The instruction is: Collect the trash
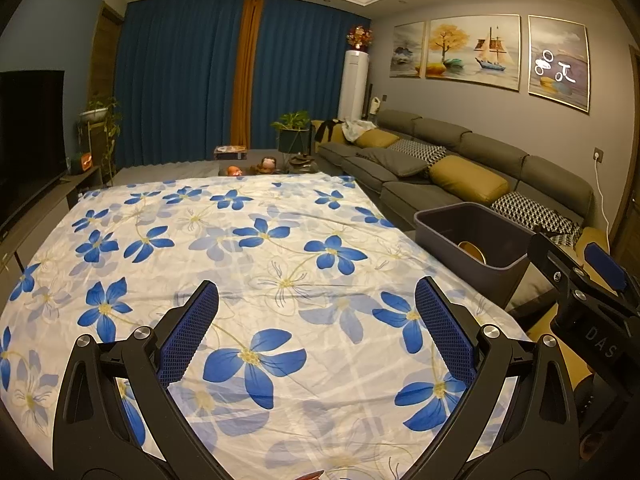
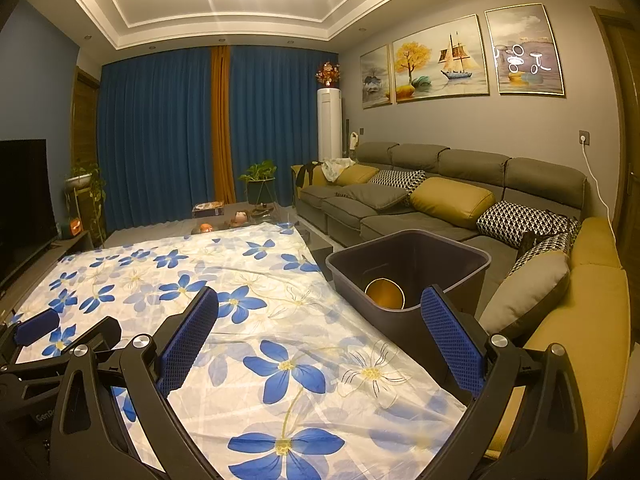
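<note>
Left gripper (image 1: 316,330): jaws spread wide with nothing between the blue pads, held low over the flowered cloth.
Right gripper (image 2: 320,334): also spread wide and empty – its right finger (image 2: 452,330) stands in front of the bin's near wall, though contact cannot be judged.
Flowered cloth (image 1: 240,240): white with blue blossoms, laid flat over a table; no loose trash shows on the part in view.
Bin (image 2: 404,320): dark grey, rectangular, open-topped, at the cloth's right edge, between the cloth and the sofa.
Trash in bin: a round gold-coloured item (image 2: 385,293) lies against the bin's inner near wall – in the left wrist view it shows as a gold rim (image 1: 472,250) low inside.
Sofa (image 2: 440,200): grey, L-shaped, behind and to the right of the bin, carrying mustard and black-and-white patterned cushions.
Other gripper in each view: the right one appears just beside the bin in the left wrist view; the left one shows at the cloth's left edge in the right wrist view.
</note>
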Demonstrator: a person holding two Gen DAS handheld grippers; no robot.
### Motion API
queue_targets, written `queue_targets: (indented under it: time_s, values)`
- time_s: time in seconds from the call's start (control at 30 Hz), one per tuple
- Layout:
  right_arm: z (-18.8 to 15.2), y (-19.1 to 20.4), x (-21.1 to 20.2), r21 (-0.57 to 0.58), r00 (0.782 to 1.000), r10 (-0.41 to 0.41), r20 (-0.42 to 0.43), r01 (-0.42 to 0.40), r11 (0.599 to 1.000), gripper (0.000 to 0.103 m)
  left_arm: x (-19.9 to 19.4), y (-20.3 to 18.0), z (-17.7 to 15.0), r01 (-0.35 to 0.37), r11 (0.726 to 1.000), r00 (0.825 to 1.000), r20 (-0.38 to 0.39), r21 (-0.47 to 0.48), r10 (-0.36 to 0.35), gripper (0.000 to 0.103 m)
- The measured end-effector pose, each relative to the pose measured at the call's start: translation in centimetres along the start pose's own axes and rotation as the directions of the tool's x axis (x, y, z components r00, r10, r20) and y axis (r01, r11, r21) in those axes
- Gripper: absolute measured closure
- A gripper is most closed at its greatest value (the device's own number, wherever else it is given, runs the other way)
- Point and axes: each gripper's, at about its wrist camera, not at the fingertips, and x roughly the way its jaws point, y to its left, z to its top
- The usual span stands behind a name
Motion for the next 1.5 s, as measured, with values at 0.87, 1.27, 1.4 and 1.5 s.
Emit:
queue_targets:
  time_s: [0.87, 1.27, 1.4, 1.5]
  values:
    - [-0.2, -0.3, 0.0, 0.008, 1.0, 0.0, -0.008, 0.0, 1.0, 0.006, -0.4, -0.4, 0.1, 0.0, 1.0, 1.0, 0.018, 0.022, 0.0, 0.019]
    - [-0.1, -0.3, 0.0, 0.011, 1.0, 0.0, -0.003, 0.001, 1.0, 0.006, -0.7, -0.3, 0.1, -0.01, 1.0, 1.0, 0.029, 0.023, 0.009, 0.019]
    - [0.0, -0.2, 0.0, 0.012, 1.0, 0.003, 0.003, -0.003, 1.0, 0.006, -1.0, -0.3, 0.1, -0.029, 0.999, 0.998, 0.05, 0.033, 0.027, 0.013]
    - [0.0, -0.3, 0.0, 0.017, 1.0, 0.003, 0.006, -0.003, 1.0, 0.006, -1.2, -0.2, 0.1, -0.042, 0.999, 0.998, 0.057, 0.033, 0.04, 0.011]
